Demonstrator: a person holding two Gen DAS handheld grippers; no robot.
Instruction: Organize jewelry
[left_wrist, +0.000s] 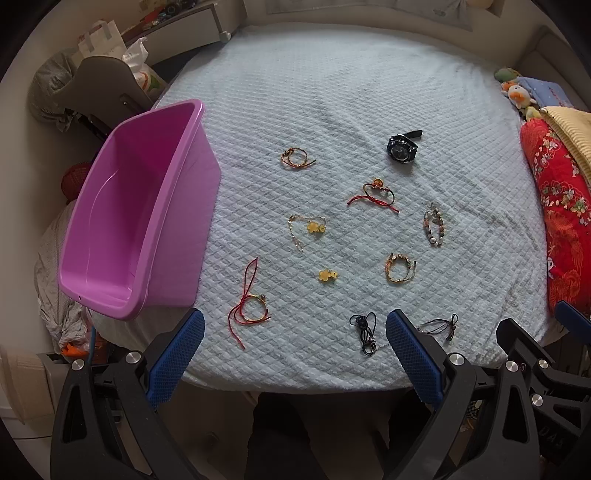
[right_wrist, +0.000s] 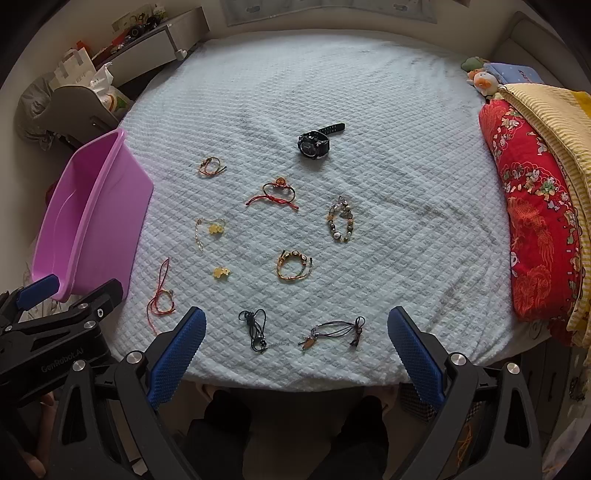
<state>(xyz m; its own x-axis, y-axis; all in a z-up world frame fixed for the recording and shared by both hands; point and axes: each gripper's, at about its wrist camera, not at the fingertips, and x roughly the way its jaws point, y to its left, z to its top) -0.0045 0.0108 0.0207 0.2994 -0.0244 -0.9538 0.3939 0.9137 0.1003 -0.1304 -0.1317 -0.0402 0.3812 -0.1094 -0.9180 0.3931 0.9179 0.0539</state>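
- The jewelry lies scattered over the near half of the pale blue quilted bedspread (left_wrist: 332, 92), every piece separate from the others.
- Farthest from you sits a black chunky wristwatch (left_wrist: 402, 148), its strap end pointing away to the right.
- Left of the watch and well apart from it is a small coiled orange-brown cord bracelet (left_wrist: 295, 158).
- Between them and nearer you lies a red string bracelet with an orange bead (left_wrist: 375, 192).
- To its right sits a loop of mixed grey and white beads (left_wrist: 433, 225); nearer than that, a braided gold-orange bracelet with large beads (left_wrist: 398, 267).
- Left of centre you have a thin pale chain with a yellow flower charm (left_wrist: 306, 229), and a loose yellow flower charm (left_wrist: 327, 275) just nearer.
- Near left lies a long red cord tied to a gold ring bracelet (left_wrist: 249, 306).
- Closest to you are a tangled dark blue cord with beads (right_wrist: 255, 328) and, to its right, a black cord necklace with a metal pendant (right_wrist: 332, 332).
- A glossy purple plastic bin (left_wrist: 125, 221) stands at the left edge of the bed, nothing visible inside it.
- Your left gripper (left_wrist: 295, 354) hovers at the near edge, blue pads spread wide, gripping nothing.
- Your right gripper (right_wrist: 297, 354) hovers likewise, spread wide with nothing between the pads.
- A folded red floral quilt (right_wrist: 532, 221) lies along the right edge, with a yellow striped blanket (right_wrist: 546, 110) over it.
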